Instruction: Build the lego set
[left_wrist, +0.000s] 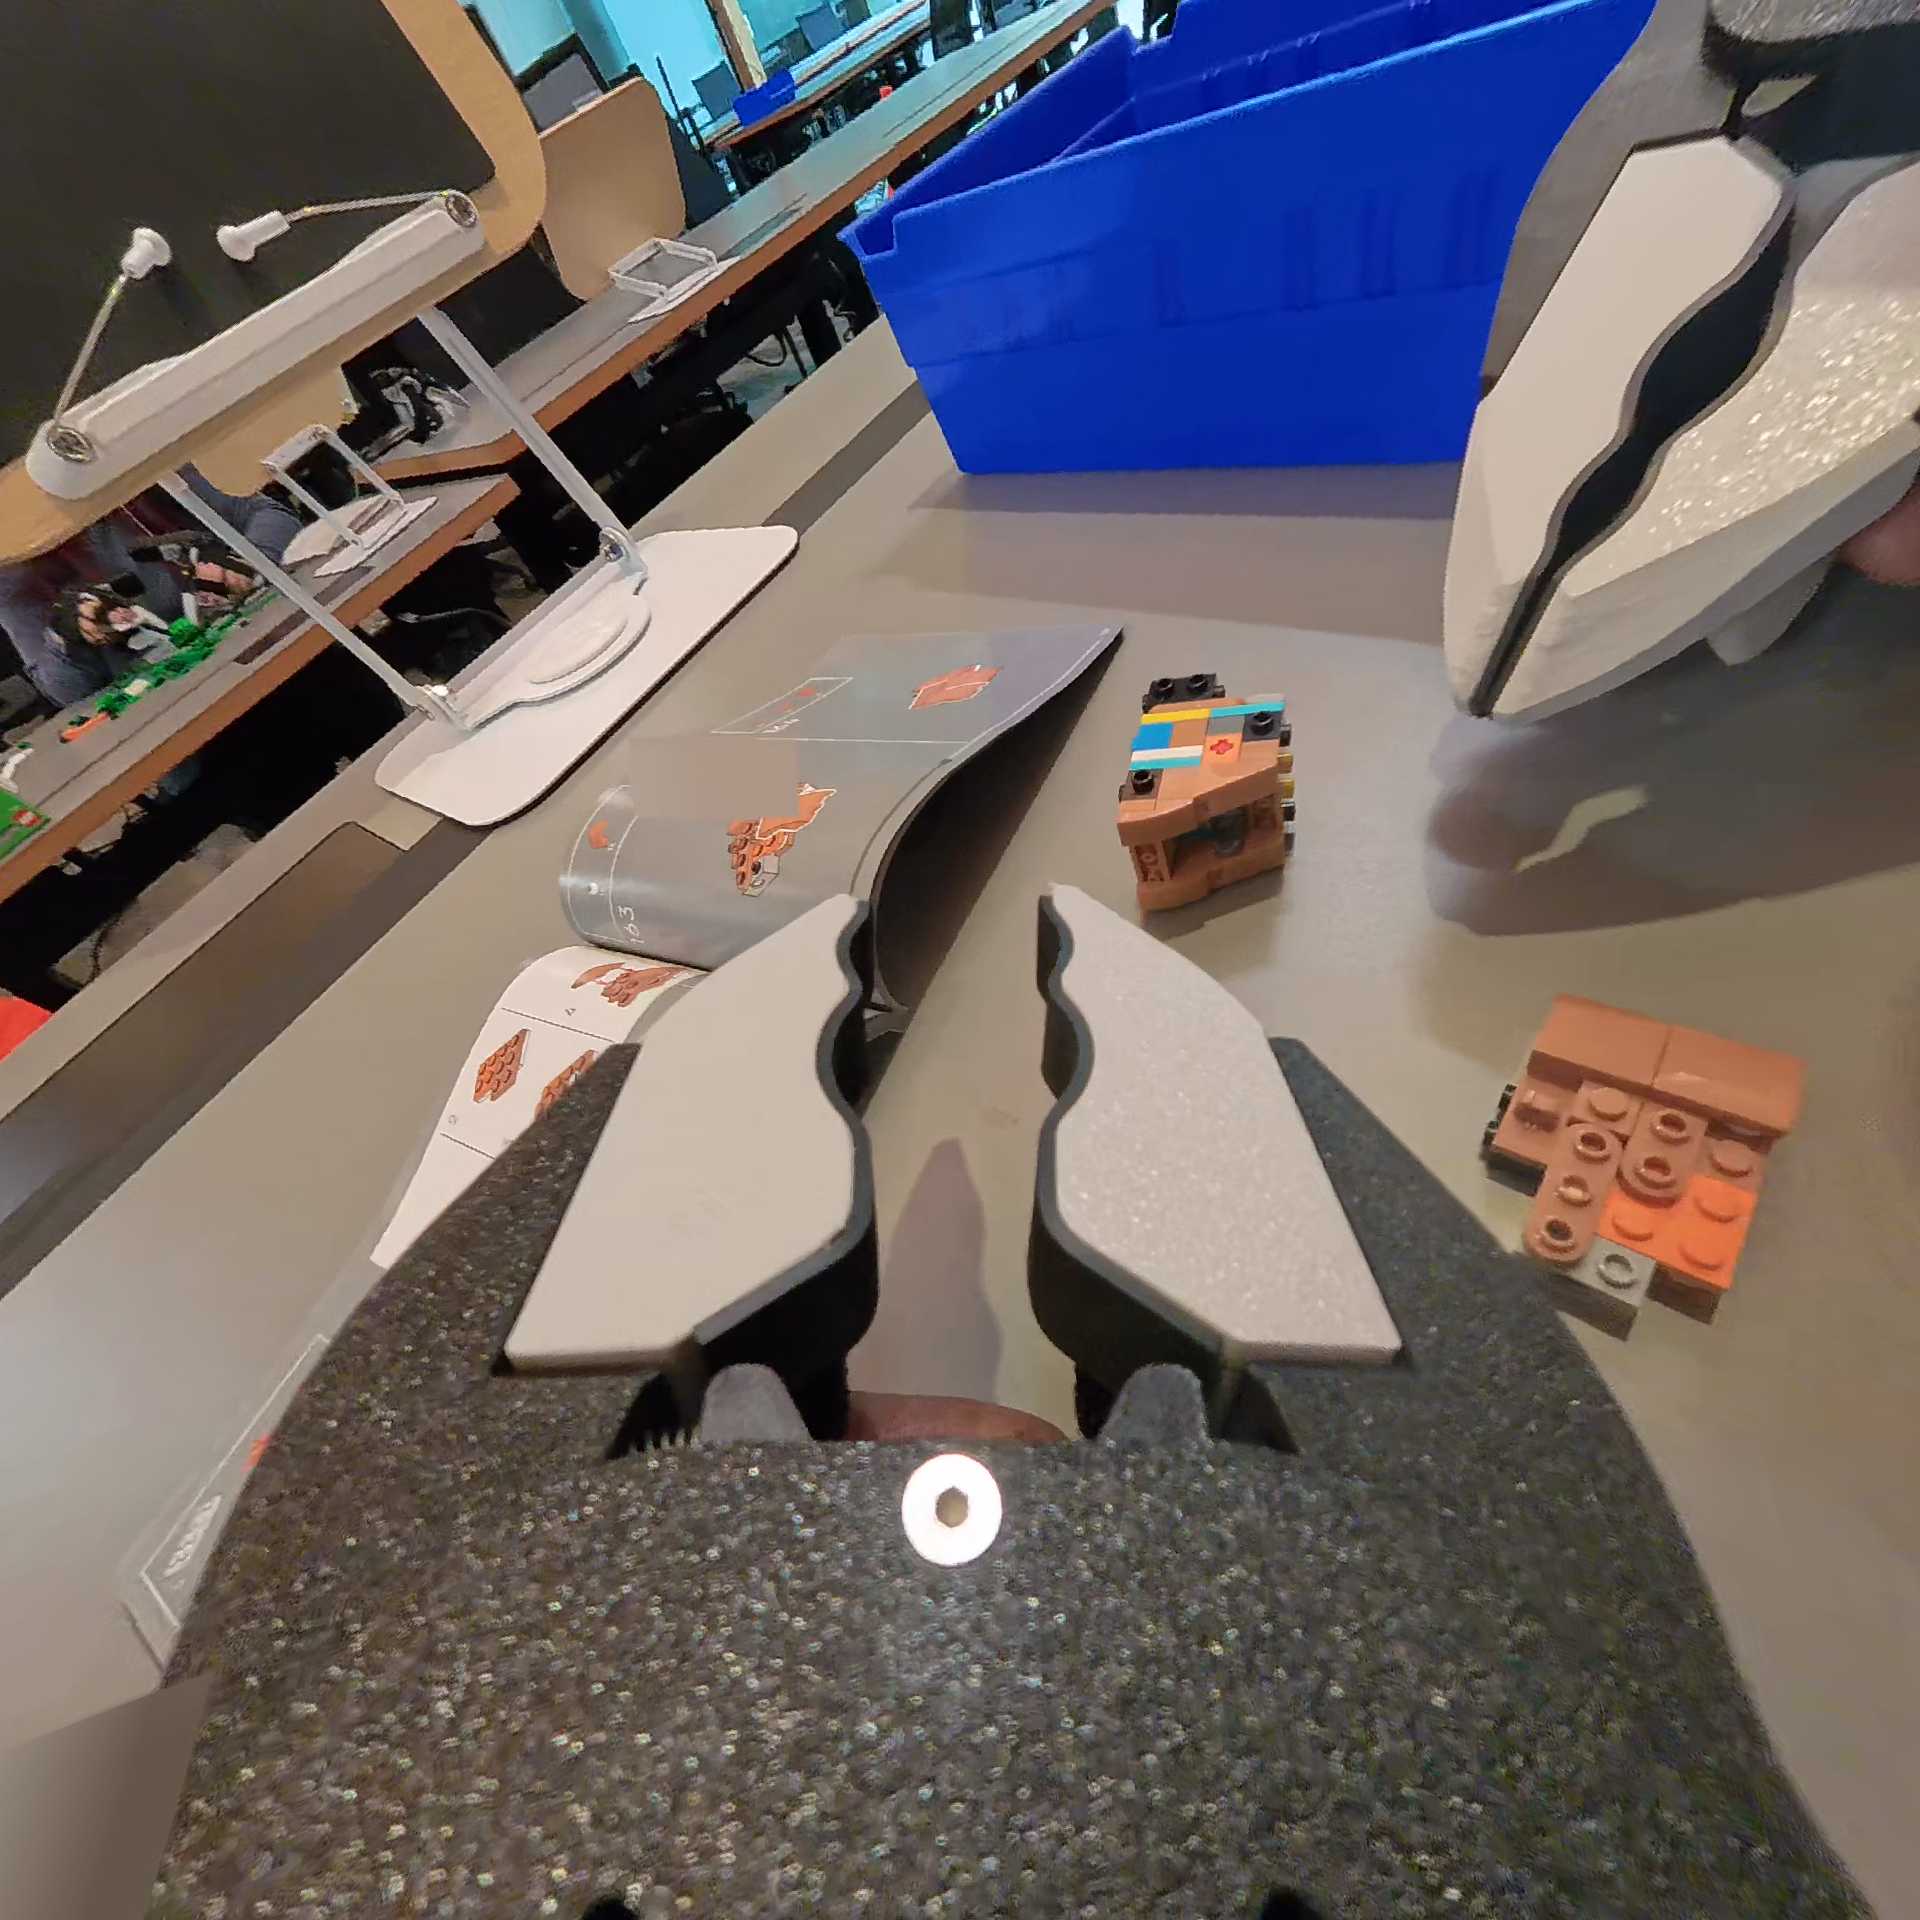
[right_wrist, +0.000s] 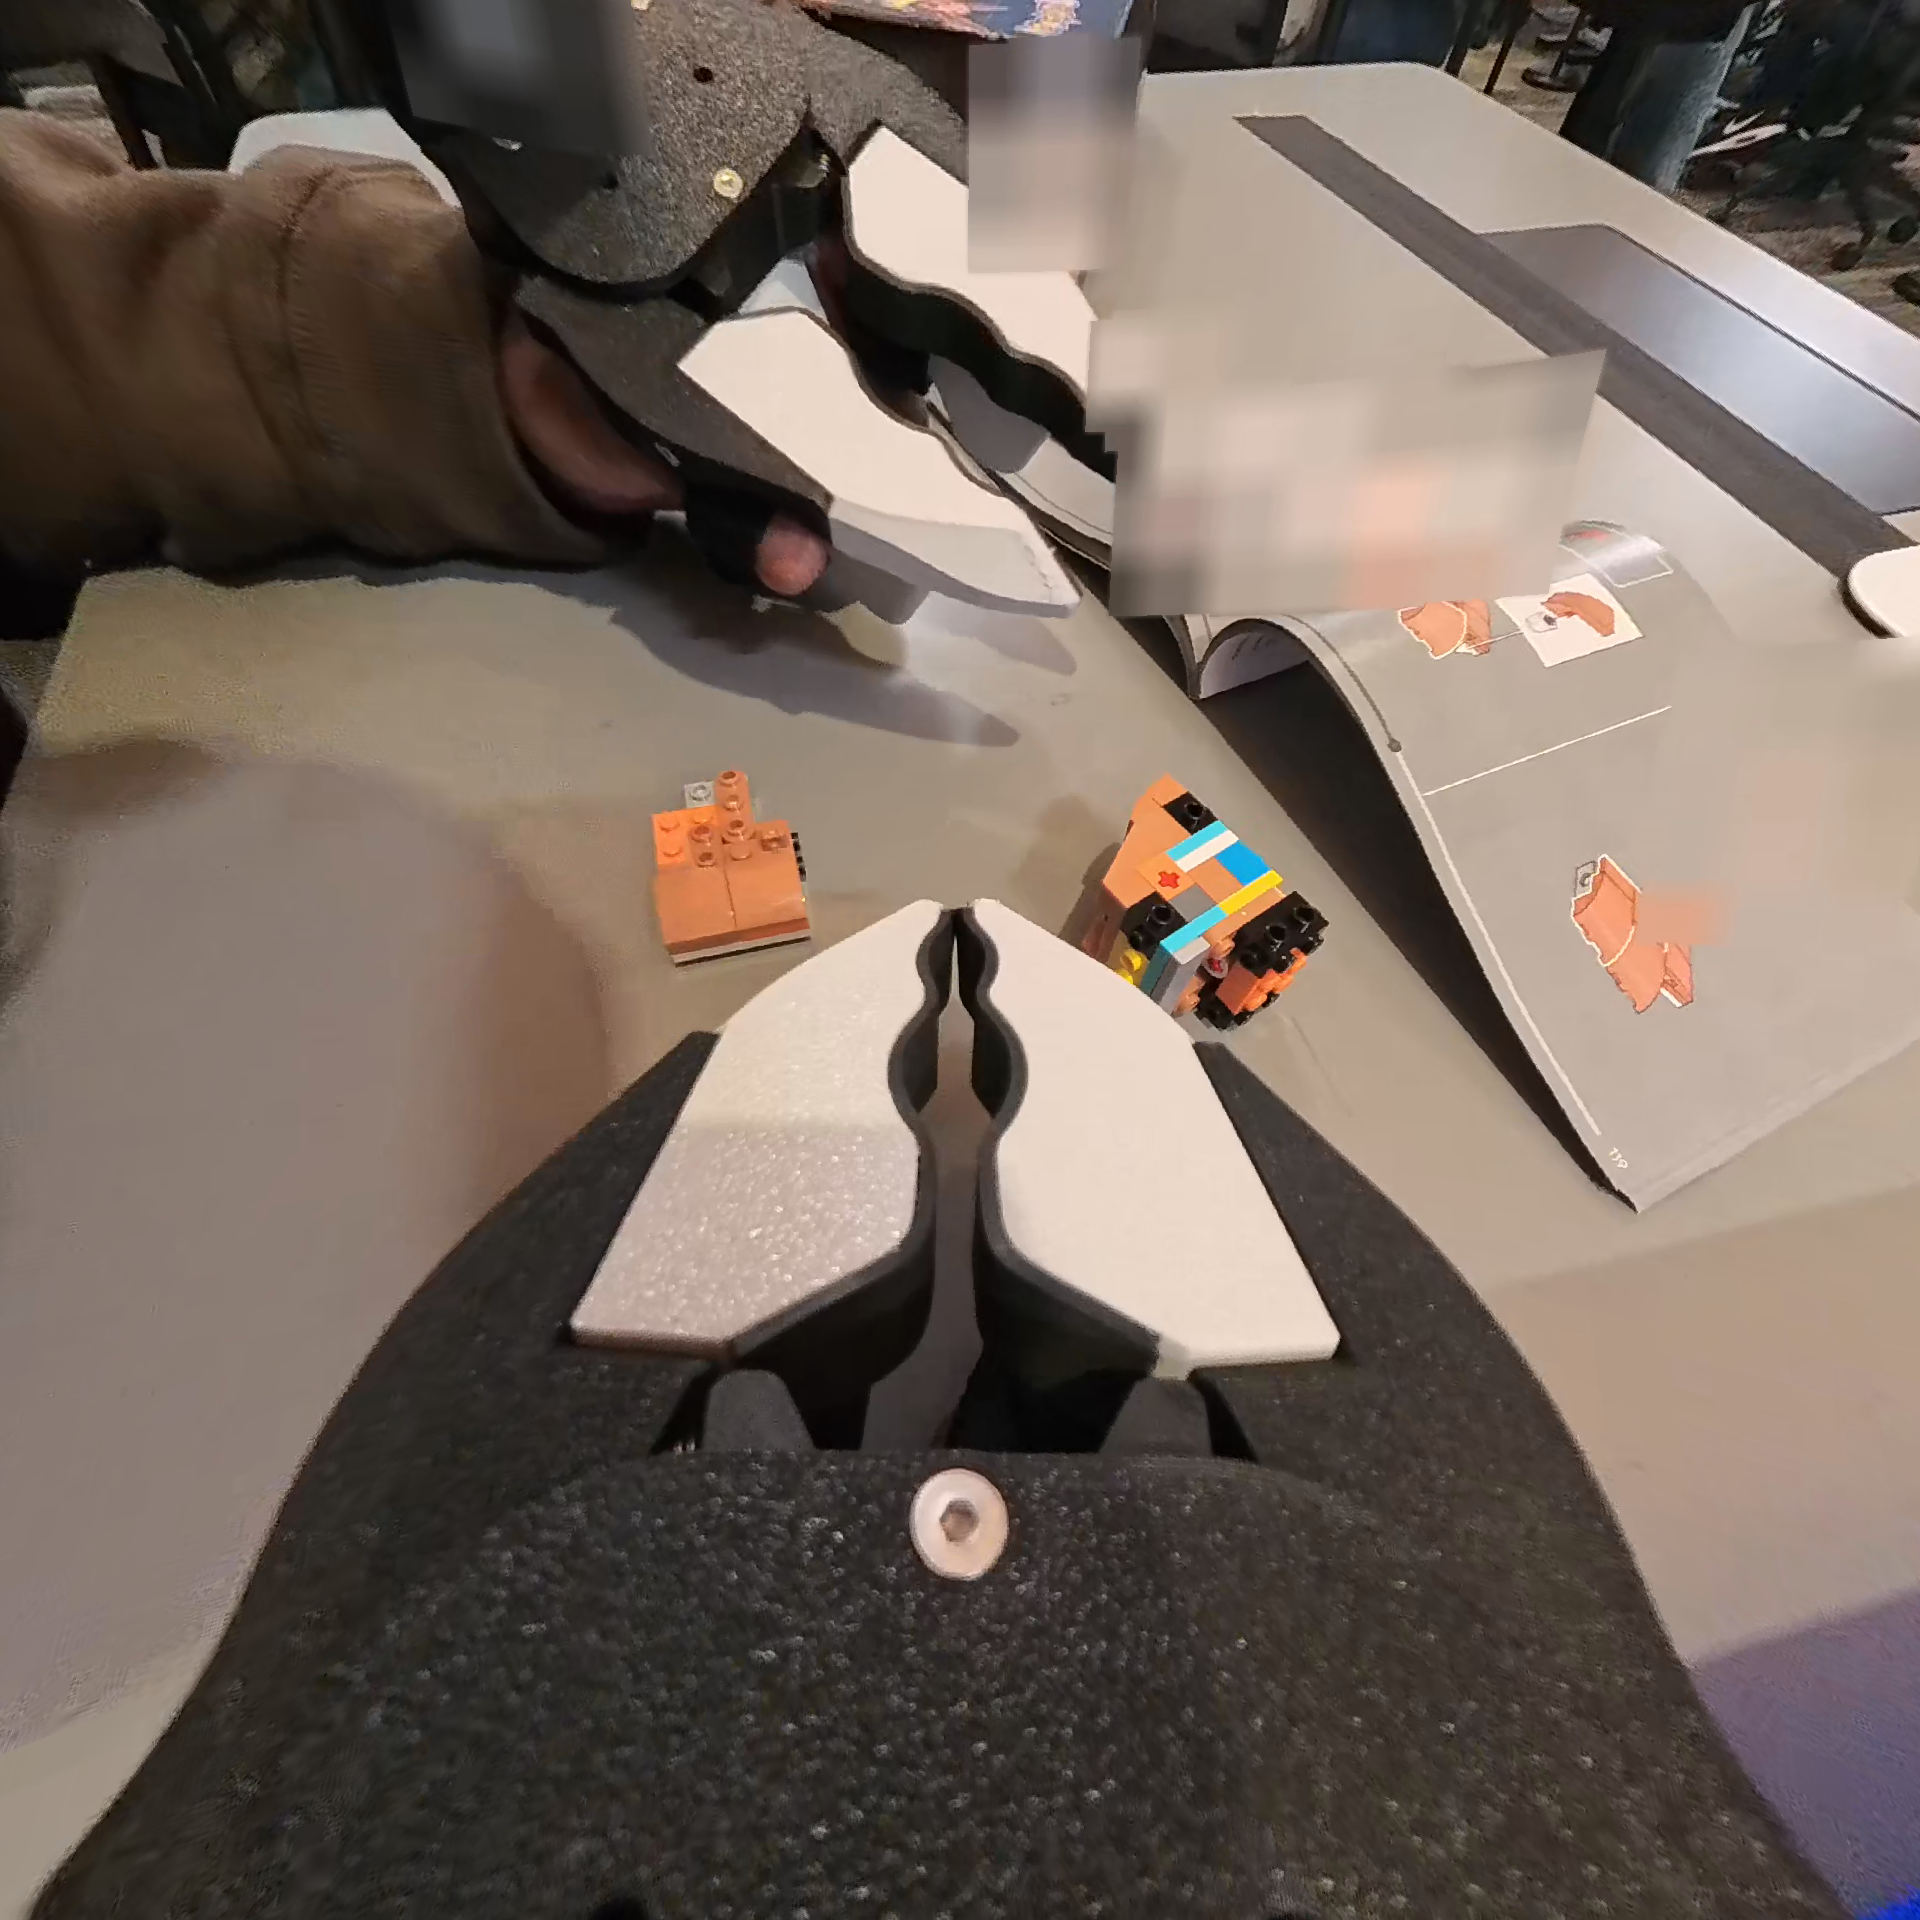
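Note:
Two lego sub-builds lie on the grey table. A chunky brown block with blue, yellow and white tiles and black studs (left_wrist: 1205, 790) (right_wrist: 1205, 925) sits beside the open instruction booklet (left_wrist: 831, 790) (right_wrist: 1621, 883). A flat brown and orange plate assembly with a grey corner piece (left_wrist: 1652, 1153) (right_wrist: 727, 883) lies apart from it. My left gripper (left_wrist: 951, 914) is open and empty, above the table by the booklet's edge. My right gripper (right_wrist: 961, 912) is shut with nothing between its fingers, hovering between the two builds; it also shows in the left wrist view (left_wrist: 1486, 707).
A blue plastic bin (left_wrist: 1195, 270) stands at the back of the table. A white tablet stand (left_wrist: 499, 623) is at the back left. A person's brown sleeve and hand (right_wrist: 260, 353) hold the left gripper (right_wrist: 997, 551). Other desks lie beyond. About 10 cm separates my left fingertips from my right.

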